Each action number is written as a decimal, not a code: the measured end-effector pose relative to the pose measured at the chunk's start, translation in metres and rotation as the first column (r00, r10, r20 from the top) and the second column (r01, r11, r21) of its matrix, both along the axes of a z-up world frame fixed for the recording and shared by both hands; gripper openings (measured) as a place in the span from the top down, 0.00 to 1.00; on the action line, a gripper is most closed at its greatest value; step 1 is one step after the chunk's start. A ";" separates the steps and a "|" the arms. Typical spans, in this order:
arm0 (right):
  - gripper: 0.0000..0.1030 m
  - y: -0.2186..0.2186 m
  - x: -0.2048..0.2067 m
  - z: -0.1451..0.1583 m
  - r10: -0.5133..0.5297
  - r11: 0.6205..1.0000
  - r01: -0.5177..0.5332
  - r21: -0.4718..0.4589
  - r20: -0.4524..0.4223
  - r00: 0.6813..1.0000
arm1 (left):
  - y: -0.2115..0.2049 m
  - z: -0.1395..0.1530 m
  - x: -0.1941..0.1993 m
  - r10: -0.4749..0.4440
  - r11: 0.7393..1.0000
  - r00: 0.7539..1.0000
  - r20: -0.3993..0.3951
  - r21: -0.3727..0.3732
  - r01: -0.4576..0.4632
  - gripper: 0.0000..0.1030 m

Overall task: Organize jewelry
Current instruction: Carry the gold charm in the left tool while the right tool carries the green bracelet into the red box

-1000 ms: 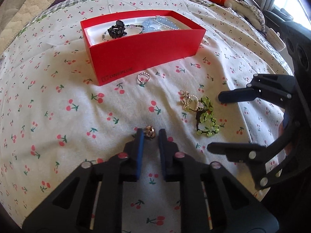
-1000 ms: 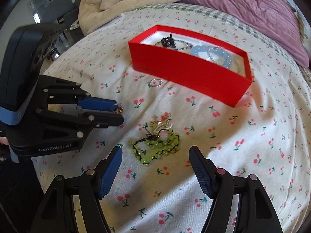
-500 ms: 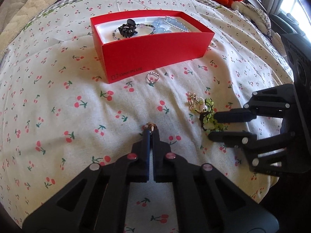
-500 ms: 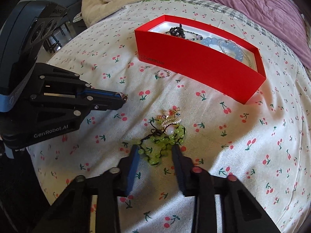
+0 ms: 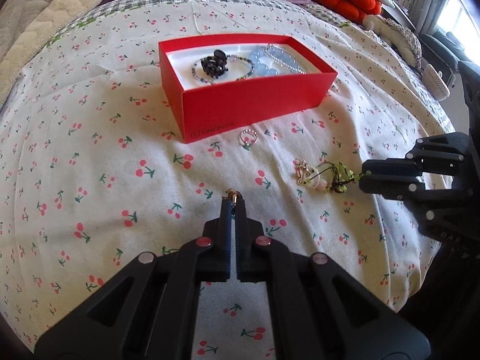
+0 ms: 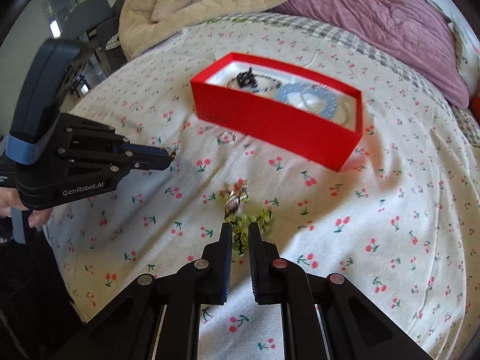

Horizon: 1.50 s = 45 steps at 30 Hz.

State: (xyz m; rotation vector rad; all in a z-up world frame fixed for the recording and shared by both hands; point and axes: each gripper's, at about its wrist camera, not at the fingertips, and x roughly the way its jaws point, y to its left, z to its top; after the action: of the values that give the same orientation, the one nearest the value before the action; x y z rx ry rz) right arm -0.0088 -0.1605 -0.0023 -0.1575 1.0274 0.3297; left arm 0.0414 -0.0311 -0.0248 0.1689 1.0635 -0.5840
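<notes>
Both grippers have lifted since 0.5 s ago: L gripper (image 5: pixel 233 201) now holds its small gold ring (image 5: pixel 233 193) clear of the sheet, and R gripper (image 6: pixel 240 234) has gone from open around the green bead bracelet (image 6: pixel 249 220) to pinched on it, the strand pulled up off the bed w/ the gold charm cluster (image 6: pixel 235 195) dangling at its far end. L jaws are together, clamped on the ring at the very tips; in the R wrist view the ring (image 6: pixel 172 153) pokes out past the L fingertips (image 6: pixel 163 154) at approx 9 o'clock. R jaws are nearly together w/ green beads and black cord caught between them. From the L wrist view, the R gripper (image 5: pixel 364 177) sits at 3 o'clock, bracelet (image 5: pixel 339 177) trailing leftward from it, charm (image 5: pixel 301 171) touching or just above the cloth, can't tell which. Red box (image 5: pixel 255 102) lies at 12 o'clock on the cherry-print sheet (image 5: pixel 90 180), open, w/ a black beaded piece (image 5: pixel 214 64), a thin multicolor bracelet (image 5: pixel 246 63) and pale blue bead bracelets (image 5: pixel 270 63) inside. Silver ring (image 5: pixel 248 136) rests on the sheet just in front of the box, apart from both grippers. Purple blanket (image 6: pixel 375 21) and beige quilt (image 6: pixel 210 0) lie beyond the box.
</notes>
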 end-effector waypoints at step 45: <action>0.90 -0.021 0.053 0.097 -0.210 0.959 0.167 0.227 0.178 0.962 | -0.011 0.075 0.047 0.086 0.984 0.994 0.059 -0.164 -0.076 0.98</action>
State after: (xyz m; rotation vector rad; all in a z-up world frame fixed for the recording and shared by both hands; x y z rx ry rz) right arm 0.0437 -0.1812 0.0949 0.0978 0.7948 0.2403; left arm 0.0886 -0.0421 0.0500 0.0026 0.9500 -0.5845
